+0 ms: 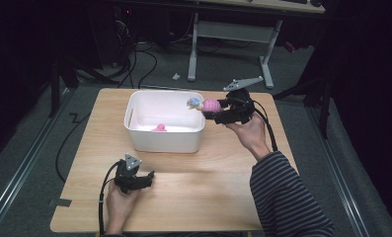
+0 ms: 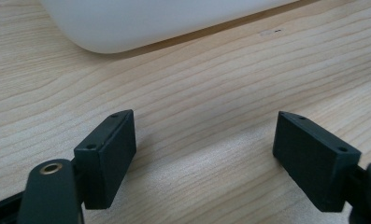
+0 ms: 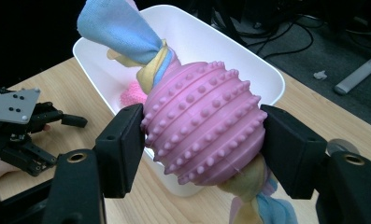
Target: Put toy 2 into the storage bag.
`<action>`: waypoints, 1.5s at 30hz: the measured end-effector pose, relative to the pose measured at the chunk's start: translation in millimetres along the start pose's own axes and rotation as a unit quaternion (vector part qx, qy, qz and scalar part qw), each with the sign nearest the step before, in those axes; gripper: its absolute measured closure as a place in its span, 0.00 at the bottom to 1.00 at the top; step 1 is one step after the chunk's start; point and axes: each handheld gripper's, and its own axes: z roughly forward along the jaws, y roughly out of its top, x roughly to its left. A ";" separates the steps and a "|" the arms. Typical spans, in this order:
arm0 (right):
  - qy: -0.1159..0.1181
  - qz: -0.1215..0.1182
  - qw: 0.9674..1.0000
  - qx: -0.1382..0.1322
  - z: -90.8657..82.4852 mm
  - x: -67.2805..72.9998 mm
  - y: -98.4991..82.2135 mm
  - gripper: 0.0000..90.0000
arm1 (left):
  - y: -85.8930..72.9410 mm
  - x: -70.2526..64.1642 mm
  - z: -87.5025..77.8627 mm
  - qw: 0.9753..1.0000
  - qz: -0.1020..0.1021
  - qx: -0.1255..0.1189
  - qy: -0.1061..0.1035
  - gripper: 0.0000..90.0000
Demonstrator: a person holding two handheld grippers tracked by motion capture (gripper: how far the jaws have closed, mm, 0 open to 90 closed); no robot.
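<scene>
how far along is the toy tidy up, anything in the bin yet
Done, it seems: one small pink toy already lies inside the white bin. In hand: the right gripper is shut on a pink knobbly ball with cloth tails, held at the bin's right rim, not yet released. Left: dropping it in. The left gripper rests open near the table's front edge, holding nothing.

Overhead and close views, shared white bin (image 1: 165,131).
</scene>
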 end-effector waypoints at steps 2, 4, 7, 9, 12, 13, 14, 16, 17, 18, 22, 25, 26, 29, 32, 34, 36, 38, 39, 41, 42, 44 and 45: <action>0.002 -0.003 1.000 0.003 4.3 1.2 2.6 0.37 | 0.0 0.0 0.0 1.000 0.000 0.000 0.000 0.24; 0.003 -0.005 1.000 0.008 9.4 2.7 5.3 0.37 | 0.0 0.0 0.0 1.000 0.000 0.000 0.000 0.24; 0.010 -0.004 1.000 0.010 15.5 3.5 7.9 0.37 | 0.0 0.0 0.0 1.000 0.000 0.000 0.000 0.24; 0.016 -0.003 1.000 0.010 19.6 3.6 9.0 0.37 | 0.0 0.0 0.0 1.000 0.000 0.000 0.000 0.24; 0.018 -0.002 1.000 0.012 23.7 4.0 10.6 0.37 | 0.0 0.0 0.0 1.000 0.000 0.000 0.000 0.24; 0.020 0.000 1.000 0.014 25.6 4.6 11.4 0.37 | 0.0 -0.1 0.0 1.000 0.000 0.000 0.000 0.24; 0.024 -0.001 1.000 0.016 30.0 5.2 13.5 0.37 | 0.0 -0.1 0.0 1.000 0.000 0.000 0.000 0.24; 0.026 -0.003 1.000 0.017 33.9 6.3 15.8 0.37 | 0.0 -0.1 0.0 1.000 0.000 0.000 0.000 0.24; 0.026 -0.003 1.000 0.017 33.9 6.3 15.8 0.37 | 0.0 -0.1 0.0 1.000 0.000 0.000 0.000 0.24; 0.029 -0.005 0.999 0.018 37.5 8.1 18.2 0.37 | 0.0 0.0 0.0 1.000 0.001 0.000 0.001 0.24; 0.029 -0.014 0.999 0.027 45.7 13.3 21.0 0.37 | 0.0 0.0 0.0 1.000 0.001 0.000 0.001 0.24; 0.033 -0.021 0.999 0.037 54.1 18.0 21.0 0.37 | 0.0 0.0 0.0 1.000 0.001 0.001 0.000 0.24; 0.035 -0.024 0.998 0.041 56.9 19.4 20.9 0.37 | 0.0 0.0 0.0 1.000 0.001 0.000 0.000 0.24; 0.042 -0.027 0.998 0.050 65.4 22.9 20.9 0.37 | 0.0 0.1 0.0 1.000 0.001 0.001 0.000 0.24; 0.046 -0.031 0.997 0.059 74.3 26.4 20.4 0.37 | 0.0 0.0 0.0 1.000 0.001 0.000 0.000 0.24; 0.045 -0.037 0.996 0.070 80.9 29.4 19.6 0.37 | 0.0 0.1 0.0 1.000 0.001 0.000 0.000 0.24; 0.049 -0.038 0.995 0.080 86.6 31.6 18.4 0.37 | 0.0 0.0 0.0 1.000 0.000 0.000 0.000 0.24; 0.051 -0.038 0.994 0.085 91.2 32.6 17.2 0.37 | 0.0 0.0 0.0 1.000 0.000 0.000 0.000 0.24; 0.053 -0.037 0.994 0.087 92.9 32.9 16.6 0.37 | 0.0 0.0 0.0 1.000 0.000 0.000 0.000 0.24; 0.057 -0.038 0.994 0.089 95.1 33.1 15.7 0.37 | 0.0 0.0 0.0 1.000 0.001 0.000 0.000 0.24; 0.058 -0.036 0.994 0.091 95.9 33.3 15.2 0.37 | 0.0 0.0 0.0 1.000 0.000 0.000 0.000 0.24; 0.061 -0.035 0.993 0.096 97.4 33.8 14.2 0.36 | 0.0 0.1 0.0 1.000 0.001 0.000 0.000 0.24; 0.061 -0.035 0.993 0.100 98.0 34.3 13.7 0.36 | 0.0 0.1 0.0 1.000 0.001 0.000 0.000 0.24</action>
